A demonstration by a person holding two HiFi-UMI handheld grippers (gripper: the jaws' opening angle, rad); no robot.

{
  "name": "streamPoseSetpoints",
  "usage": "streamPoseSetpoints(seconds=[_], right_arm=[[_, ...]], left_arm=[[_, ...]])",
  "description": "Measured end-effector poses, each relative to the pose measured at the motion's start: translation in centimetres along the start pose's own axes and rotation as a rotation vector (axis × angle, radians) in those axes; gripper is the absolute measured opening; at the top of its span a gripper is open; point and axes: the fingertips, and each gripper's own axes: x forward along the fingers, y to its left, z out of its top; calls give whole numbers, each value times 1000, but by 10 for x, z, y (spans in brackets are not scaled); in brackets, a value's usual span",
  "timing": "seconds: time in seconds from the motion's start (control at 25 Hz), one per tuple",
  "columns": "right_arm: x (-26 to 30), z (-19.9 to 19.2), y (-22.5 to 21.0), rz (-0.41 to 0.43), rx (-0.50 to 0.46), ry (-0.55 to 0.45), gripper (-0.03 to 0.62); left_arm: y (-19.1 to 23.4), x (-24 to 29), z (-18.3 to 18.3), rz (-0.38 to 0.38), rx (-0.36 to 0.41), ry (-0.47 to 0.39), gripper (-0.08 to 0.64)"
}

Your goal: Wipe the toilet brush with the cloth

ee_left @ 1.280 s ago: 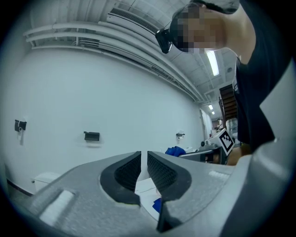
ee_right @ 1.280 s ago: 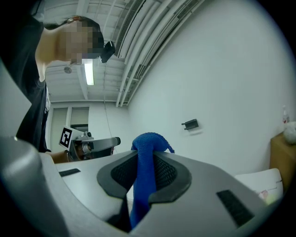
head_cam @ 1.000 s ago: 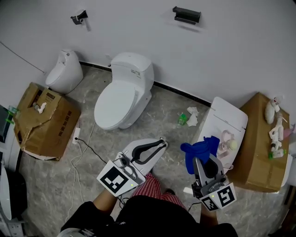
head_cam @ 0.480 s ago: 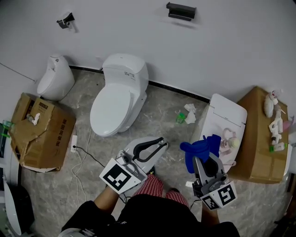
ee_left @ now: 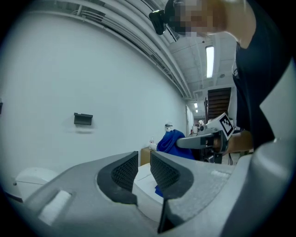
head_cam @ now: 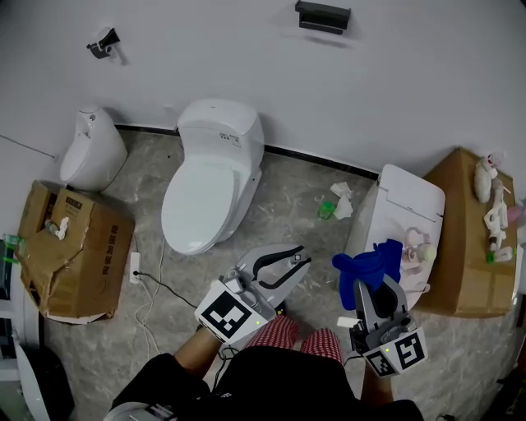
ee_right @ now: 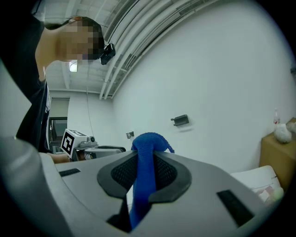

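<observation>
Blue cloth [head_cam: 366,267] is being pinched by the right gripper [head_cam: 370,285]. The left gripper [head_cam: 300,260], its empty jaws just being opened, probably needs widening for the brush.

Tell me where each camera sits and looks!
Head view: on the person's head, looking steeply down at the white ceramic toilet, left gripper, right gripper, red checked trousers.
Left gripper view: on that gripper, along its empty jaws, which have just been opening, towards the white wall; dark top shows.
Right gripper view: on that gripper, along jaws shut on the soft blue cloth; dark top again.
Shared: all show the black wall bracket.
</observation>
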Motion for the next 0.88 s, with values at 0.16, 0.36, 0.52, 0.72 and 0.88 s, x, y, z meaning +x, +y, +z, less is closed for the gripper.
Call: streamPoseSetpoints(seconds=[0.16, 0.36, 0.52, 0.72, 0.88], right_arm=[[3, -13, -11, -43, 8, 15, 67], [10, -29, -37, -55, 39, 42, 67], [20, -42, -55, -44, 20, 57, 67], [23, -67, -77, -53, 8, 88, 67], [23, -86, -90, -53, 29, 95, 67]], left_arm=[[8, 10, -10, -30, -30, 1, 66], [17, 28, -32, -16, -66, 43, 83], [29, 35, -49, 39, -91, 66, 97], [33, 52, -87, 74, -104, 142, 116], [32, 64, -125, 82, -58, 187, 138]])
